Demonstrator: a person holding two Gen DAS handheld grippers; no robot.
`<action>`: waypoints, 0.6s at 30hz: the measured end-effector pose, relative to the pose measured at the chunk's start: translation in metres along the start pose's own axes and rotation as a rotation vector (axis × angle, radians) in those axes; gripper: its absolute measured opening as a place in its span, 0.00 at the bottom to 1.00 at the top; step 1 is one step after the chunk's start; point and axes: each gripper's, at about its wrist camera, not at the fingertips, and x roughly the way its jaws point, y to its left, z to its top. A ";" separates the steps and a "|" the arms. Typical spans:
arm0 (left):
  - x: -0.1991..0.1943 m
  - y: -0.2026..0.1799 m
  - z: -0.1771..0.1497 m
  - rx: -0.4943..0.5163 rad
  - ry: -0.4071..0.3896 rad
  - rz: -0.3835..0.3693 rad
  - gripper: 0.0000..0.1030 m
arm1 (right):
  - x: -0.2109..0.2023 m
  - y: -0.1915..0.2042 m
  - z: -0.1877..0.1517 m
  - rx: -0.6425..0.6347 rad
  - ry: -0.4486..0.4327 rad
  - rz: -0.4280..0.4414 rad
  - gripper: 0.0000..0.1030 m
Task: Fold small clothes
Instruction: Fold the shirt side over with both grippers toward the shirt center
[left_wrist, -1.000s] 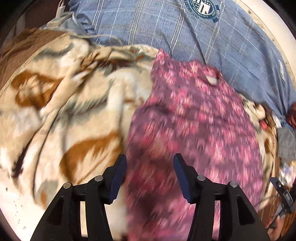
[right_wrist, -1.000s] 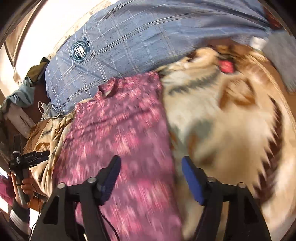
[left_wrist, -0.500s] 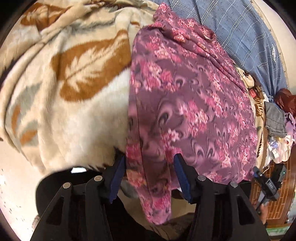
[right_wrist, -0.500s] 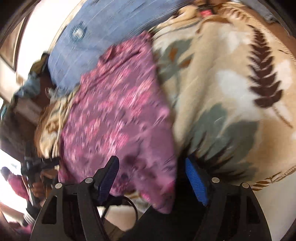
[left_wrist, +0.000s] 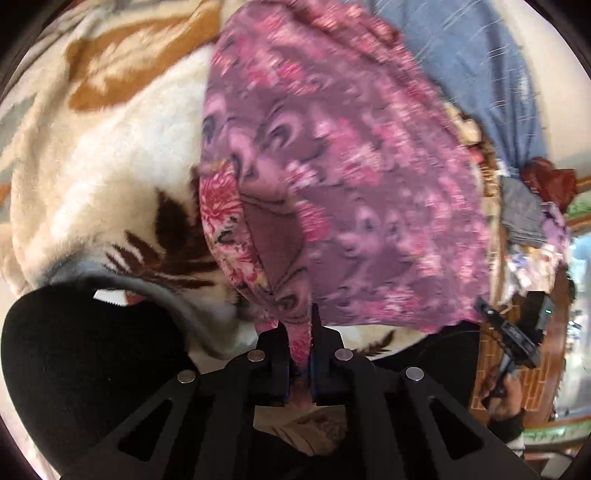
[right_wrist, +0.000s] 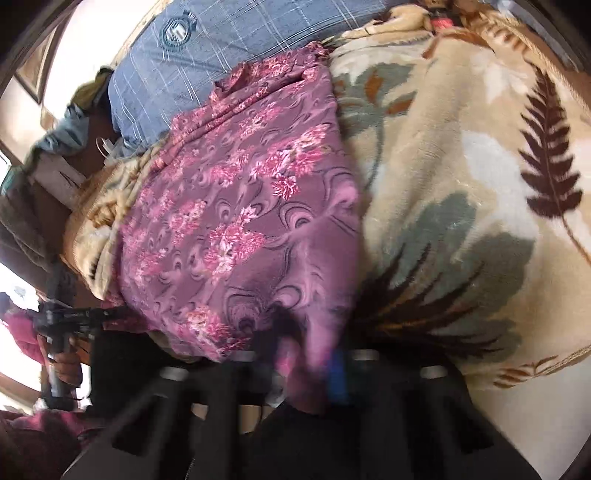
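A cream blanket (right_wrist: 461, 155) with brown and grey-green leaf patterns covers the bed and fills most of both views. Beyond it lies a blue checked cloth (right_wrist: 229, 40) bearing a round badge. A purple floral garment (right_wrist: 236, 221) is spread flat on the blanket, its far end reaching toward the blue cloth and its near hem hanging over the blanket's front edge. At the side, partly hidden, sits a pile of other clothes (left_wrist: 532, 214) in grey, dark red and pale colours. The left claw (left_wrist: 300, 354) is closed on the near hem of the garment at one corner, a fold of pink fabric pinched between its black fingers (left_wrist: 322, 354). The right claw (right_wrist: 306, 369) is blurred, but its fingers stand close together with the garment's other near corner bunched between them, so it too grips the hem. The left hand (right_wrist: 66, 365) shows in the right wrist view, wrapped around its handle.
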 end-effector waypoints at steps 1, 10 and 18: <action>-0.007 -0.003 -0.001 0.016 -0.017 -0.023 0.05 | -0.004 -0.001 0.000 0.013 -0.009 0.029 0.06; -0.070 -0.018 0.014 0.068 -0.216 -0.211 0.05 | -0.036 0.015 0.021 0.117 -0.149 0.335 0.06; -0.074 -0.025 0.054 0.028 -0.273 -0.219 0.05 | -0.016 0.039 0.068 0.149 -0.197 0.450 0.06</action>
